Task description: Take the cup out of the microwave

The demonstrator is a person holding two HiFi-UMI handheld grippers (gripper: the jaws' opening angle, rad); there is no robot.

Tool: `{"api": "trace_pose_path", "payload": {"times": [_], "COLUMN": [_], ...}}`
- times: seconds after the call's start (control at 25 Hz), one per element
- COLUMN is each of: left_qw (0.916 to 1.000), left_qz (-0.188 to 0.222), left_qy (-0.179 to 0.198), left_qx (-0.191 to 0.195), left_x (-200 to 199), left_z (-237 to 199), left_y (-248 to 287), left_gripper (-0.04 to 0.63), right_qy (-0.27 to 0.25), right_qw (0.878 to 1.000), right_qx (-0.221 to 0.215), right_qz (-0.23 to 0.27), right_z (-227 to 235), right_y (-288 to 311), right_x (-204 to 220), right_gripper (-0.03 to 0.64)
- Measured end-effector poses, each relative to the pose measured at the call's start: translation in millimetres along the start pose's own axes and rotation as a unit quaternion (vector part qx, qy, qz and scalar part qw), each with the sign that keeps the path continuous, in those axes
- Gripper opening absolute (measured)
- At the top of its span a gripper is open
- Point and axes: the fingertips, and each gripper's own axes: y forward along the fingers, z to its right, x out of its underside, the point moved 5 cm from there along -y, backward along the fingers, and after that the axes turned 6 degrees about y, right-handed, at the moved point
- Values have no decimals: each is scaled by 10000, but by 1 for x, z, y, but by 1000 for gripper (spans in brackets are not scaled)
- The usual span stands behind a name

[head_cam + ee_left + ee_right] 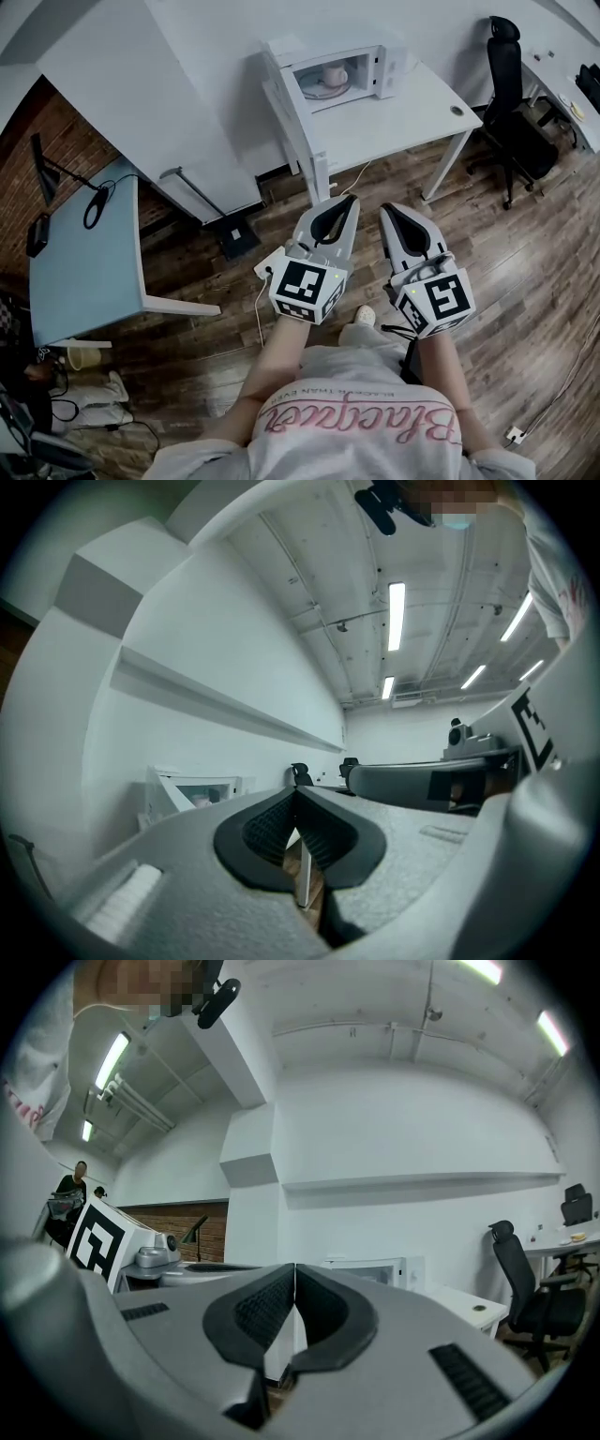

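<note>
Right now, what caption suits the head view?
Left gripper and right gripper, jaws shut and empty, point toward the open microwave with the cup inside.

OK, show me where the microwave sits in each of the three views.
Head view: microwave, top centre, on the white table.
Left gripper view: microwave, lower left, door open.
Right gripper view: microwave, just right of centre.
Shared landmark: black office chair, right of the microwave in all three.

Pink script on shirt (356,422), unreadable
</note>
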Motion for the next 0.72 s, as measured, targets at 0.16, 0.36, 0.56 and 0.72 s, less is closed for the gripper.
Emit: {"api": "trace_pose_path", "payload": {"times": [0.16,0.36,0.56,0.72], "left_qw": [10000,9997,9994,9993], "left_qz": [-30,-4,-31,-47], "left_qy": [21,39,50,60], "left_qx": [-73,-232,-336,-360], "left_x": [2,4,6,8], "left_z": [-5,-7,-5,-1], "left_y": [32,68,95,110], "left_gripper": [2,2,2,2], "right_qy": [-17,-25,-34,-10], "right_qw": [9999,9996,9992,9990], "right_qx": [-64,-208,-350,-386], "right_qz": [-108,-166,-207,-203], "right_z": [29,65,89,106], "right_y": [16,32,41,43], "right_x": [0,-2,-3,-3], "right_gripper": [12,12,12,12]}}
